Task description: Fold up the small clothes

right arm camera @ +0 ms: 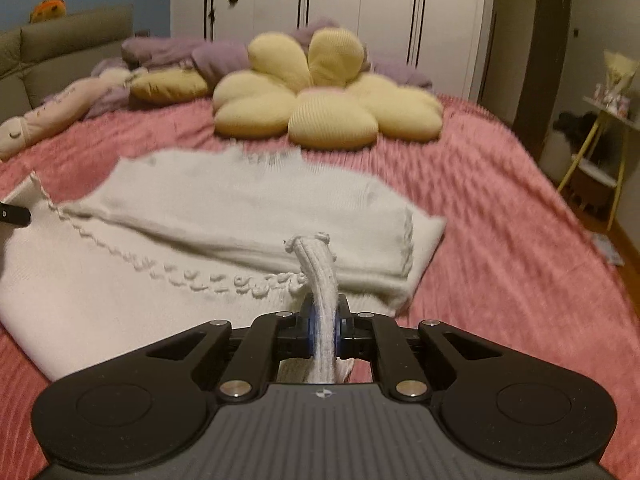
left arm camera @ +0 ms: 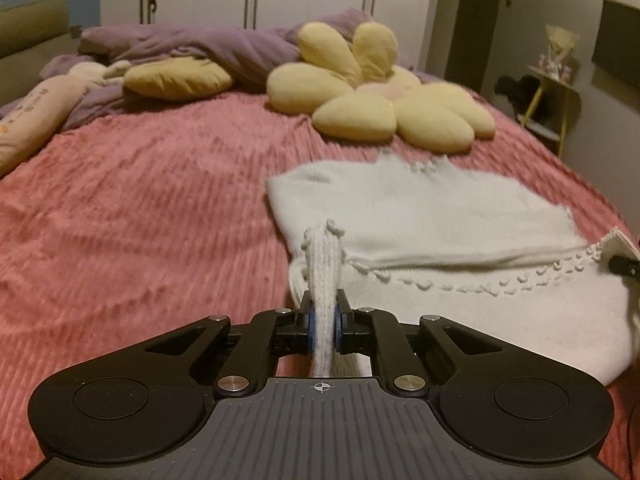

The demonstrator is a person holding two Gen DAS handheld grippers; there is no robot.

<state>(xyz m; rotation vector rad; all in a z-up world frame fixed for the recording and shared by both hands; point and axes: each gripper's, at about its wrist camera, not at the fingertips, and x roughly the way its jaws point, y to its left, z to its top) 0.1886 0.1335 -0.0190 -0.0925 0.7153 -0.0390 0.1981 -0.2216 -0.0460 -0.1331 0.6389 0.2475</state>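
Observation:
A white knit garment (left arm camera: 420, 208) with a bobble-trimmed hem lies on the pink bedspread (left arm camera: 140, 220), its near part folded up over the far part. My left gripper (left arm camera: 323, 324) is shut on the garment's near left corner. My right gripper (right arm camera: 324, 328) is shut on the near right corner of the same garment (right arm camera: 240, 204). Each gripper's black tip shows at the edge of the other's view, the right gripper (left arm camera: 624, 266) and the left gripper (right arm camera: 14, 216). The pinched hem stands up between the pads in both views.
A yellow flower-shaped cushion (left arm camera: 384, 92) lies just beyond the garment, also in the right wrist view (right arm camera: 320, 96). A purple duvet (left arm camera: 180, 48), a long pale plush (left arm camera: 36, 120) and a headboard are at far left. A yellow side table (right arm camera: 600, 152) stands off the right edge.

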